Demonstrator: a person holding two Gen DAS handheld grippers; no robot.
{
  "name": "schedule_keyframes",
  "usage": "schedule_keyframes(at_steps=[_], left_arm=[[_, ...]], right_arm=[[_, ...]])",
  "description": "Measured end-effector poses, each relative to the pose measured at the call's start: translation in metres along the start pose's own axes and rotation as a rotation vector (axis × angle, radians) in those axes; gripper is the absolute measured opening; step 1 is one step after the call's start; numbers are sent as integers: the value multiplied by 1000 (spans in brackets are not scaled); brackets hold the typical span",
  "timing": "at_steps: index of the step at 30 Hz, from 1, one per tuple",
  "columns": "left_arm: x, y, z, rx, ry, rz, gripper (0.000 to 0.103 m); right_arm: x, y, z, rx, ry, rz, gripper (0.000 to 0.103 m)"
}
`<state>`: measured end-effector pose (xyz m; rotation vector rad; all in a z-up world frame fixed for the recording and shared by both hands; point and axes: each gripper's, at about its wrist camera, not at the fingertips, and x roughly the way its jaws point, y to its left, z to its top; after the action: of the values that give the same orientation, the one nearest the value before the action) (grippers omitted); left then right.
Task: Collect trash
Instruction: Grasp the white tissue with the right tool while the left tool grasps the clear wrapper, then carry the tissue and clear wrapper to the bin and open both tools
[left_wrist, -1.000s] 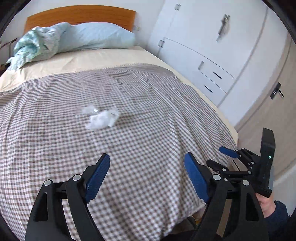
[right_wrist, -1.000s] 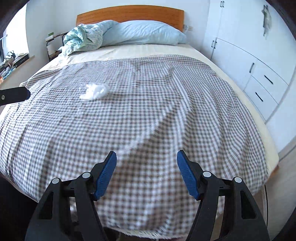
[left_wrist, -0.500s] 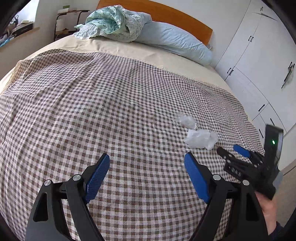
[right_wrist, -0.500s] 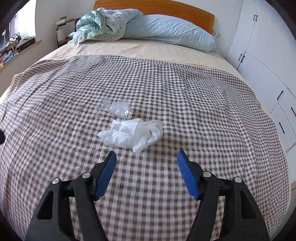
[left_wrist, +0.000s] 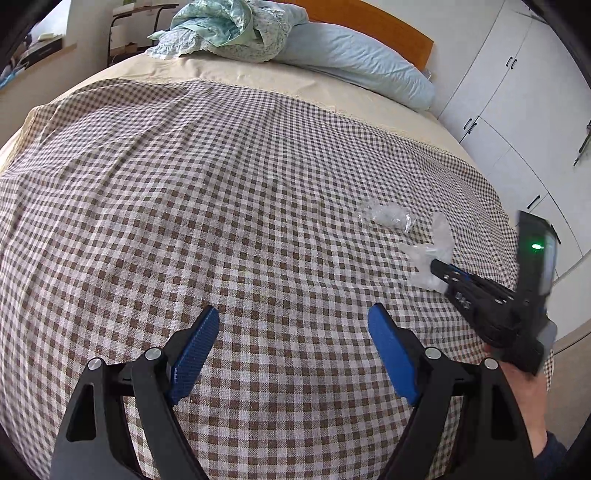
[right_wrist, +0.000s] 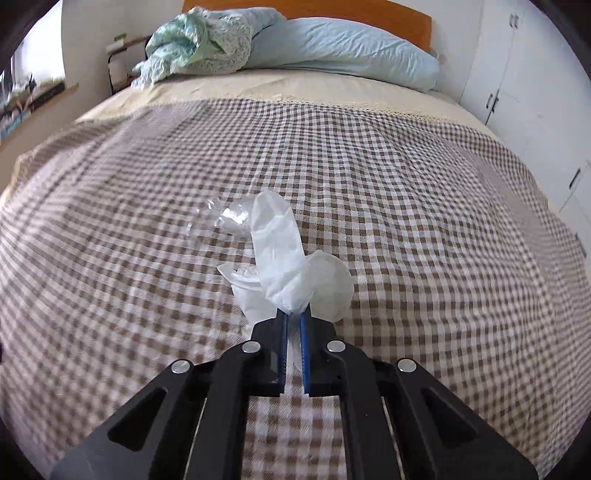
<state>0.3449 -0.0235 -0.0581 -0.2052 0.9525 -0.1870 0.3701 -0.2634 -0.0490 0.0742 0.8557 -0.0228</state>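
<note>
One white plastic bag (right_wrist: 284, 258) in right hand-held gripper (right_wrist: 293, 325)

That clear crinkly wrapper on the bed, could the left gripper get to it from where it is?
Probably yes. The left gripper is open and empty, with only bare checked blanket between it and the clear wrapper. The right gripper, shut on the white plastic bag, sits close beside it.

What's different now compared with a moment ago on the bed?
The right gripper moved in and shut on the white plastic bag, bunching it upward. The left gripper is open as before, holding nothing. The clear wrapper stays on the checked bedspread.
</note>
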Motion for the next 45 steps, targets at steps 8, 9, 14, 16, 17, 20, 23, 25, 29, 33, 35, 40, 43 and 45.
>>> schedule_keyframes(at_steps=[8,9,14,16,17,20,23,25,29,33,35,40,43,45], left_arm=[[30,-18,8,67,2,-30,80],[35,-28,13,91,13,-37,80],[83,-93,57,203,-1,-8,92],[110,-116,72,202,11,-16,92],[125,-127,77,223,39,-11,92],[176,-157,80,369,132,149,92],[197,-162,82,397,115,174,82],[194,-160,83,379,85,114,55],[176,-156,78,425,82,102,15],[122,-139,64,337,60,-30,12],[87,-133,48,311,32,-55,12],[2,-104,1,195,-93,-103,12],[-34,-84,-34,163,-156,-112,12],[-46,-72,-53,138,-133,-149,12]], right_arm=[[-84,-31,-37,280,-123,59,5],[-99,-31,-31,259,-165,30,5],[-111,-41,-27,185,-174,35,5],[-106,-56,-28,204,-154,18,5],[-106,-65,-29,220,-155,21,5],[-109,-94,-32,306,-174,39,5],[-107,-110,-30,359,-171,54,5],[-105,-112,-29,364,-167,65,5],[-105,-105,-26,357,-167,89,5],[-106,-97,-26,326,-167,74,5],[-106,-99,-27,336,-162,71,5],[-108,-83,-30,289,-151,89,5],[-108,-74,-35,284,-145,127,5],[-110,-64,-40,267,-133,123,5]])
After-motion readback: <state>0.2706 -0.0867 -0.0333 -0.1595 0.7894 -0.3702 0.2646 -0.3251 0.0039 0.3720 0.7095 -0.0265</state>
